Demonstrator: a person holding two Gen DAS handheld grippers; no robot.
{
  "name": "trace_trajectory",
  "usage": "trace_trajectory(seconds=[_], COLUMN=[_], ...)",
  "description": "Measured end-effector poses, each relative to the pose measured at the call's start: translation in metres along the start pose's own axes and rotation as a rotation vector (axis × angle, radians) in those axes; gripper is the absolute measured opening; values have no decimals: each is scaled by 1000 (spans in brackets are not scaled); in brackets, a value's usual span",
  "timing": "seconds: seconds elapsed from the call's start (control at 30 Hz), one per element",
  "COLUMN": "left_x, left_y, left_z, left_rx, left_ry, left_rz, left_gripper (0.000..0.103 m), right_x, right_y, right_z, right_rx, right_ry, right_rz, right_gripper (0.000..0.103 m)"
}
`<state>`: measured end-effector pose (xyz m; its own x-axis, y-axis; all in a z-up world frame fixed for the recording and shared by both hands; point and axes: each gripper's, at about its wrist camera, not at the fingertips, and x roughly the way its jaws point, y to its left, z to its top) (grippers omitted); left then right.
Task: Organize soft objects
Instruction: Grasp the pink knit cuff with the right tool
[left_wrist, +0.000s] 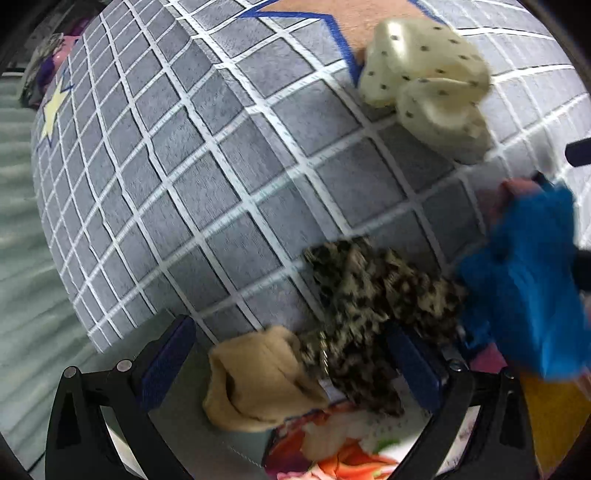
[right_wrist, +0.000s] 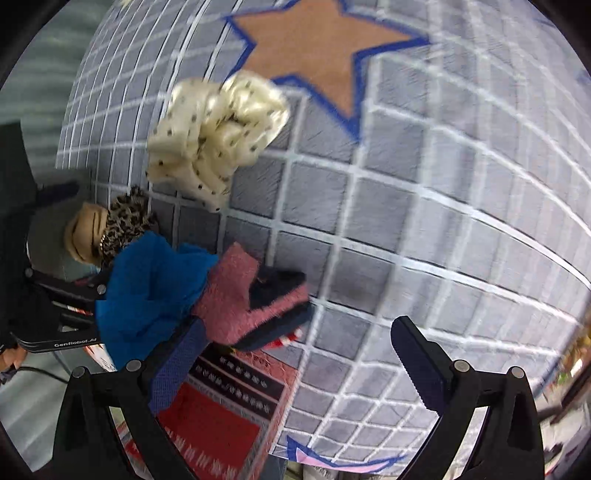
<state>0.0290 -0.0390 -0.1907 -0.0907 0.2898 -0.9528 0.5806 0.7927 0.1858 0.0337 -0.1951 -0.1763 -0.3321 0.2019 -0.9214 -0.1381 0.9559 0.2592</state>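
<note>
A cream dotted cloth (left_wrist: 424, 85) lies on the grey checked rug (left_wrist: 184, 184), also in the right wrist view (right_wrist: 218, 136). A leopard-print piece (left_wrist: 369, 295), a tan piece (left_wrist: 255, 380) and a blue piece (left_wrist: 524, 280) lie close together by the rug's edge. My left gripper (left_wrist: 291, 369) is open over the tan and leopard pieces. In the right wrist view the leopard piece (right_wrist: 123, 221), tan piece (right_wrist: 83, 236), blue piece (right_wrist: 151, 288) and a pink and navy fuzzy piece (right_wrist: 251, 302) lie at the left. My right gripper (right_wrist: 299, 362) is open and empty.
A box with a floral print (left_wrist: 343, 446) sits under the left gripper. A red patterned box (right_wrist: 221, 417) sits under the right one. The rug (right_wrist: 406, 221) has a brown star (right_wrist: 317, 48). Pale green floor (left_wrist: 22, 258) lies to the left.
</note>
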Motion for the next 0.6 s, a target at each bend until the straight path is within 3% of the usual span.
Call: trace_trajectory(seconds=[0.17, 0.27, 0.33, 0.47, 0.53, 0.6], left_x=[5, -5, -10, -25, -33, -36], left_y=[2, 13, 27, 56, 65, 70], left_z=[19, 37, 46, 49, 45, 41], left_rx=[-51, -70, -102, -189, -226, -250], left_ry=[-18, -66, -87, -121, -141, -140], left_rz=[37, 77, 130, 121, 81, 25], left_gripper=[103, 103, 103, 103, 103, 103], right_x=[20, 18, 9, -14, -27, -38], right_y=[15, 16, 2, -49, -69, -79], right_z=[10, 9, 4, -10, -19, -28], right_rx=[-85, -102, -53, 119, 192, 245], right_ry=[11, -27, -69, -128, -157, -192], right_rz=[-29, -171, -247, -358, -347, -235], right_gripper=[101, 101, 101, 101, 101, 101])
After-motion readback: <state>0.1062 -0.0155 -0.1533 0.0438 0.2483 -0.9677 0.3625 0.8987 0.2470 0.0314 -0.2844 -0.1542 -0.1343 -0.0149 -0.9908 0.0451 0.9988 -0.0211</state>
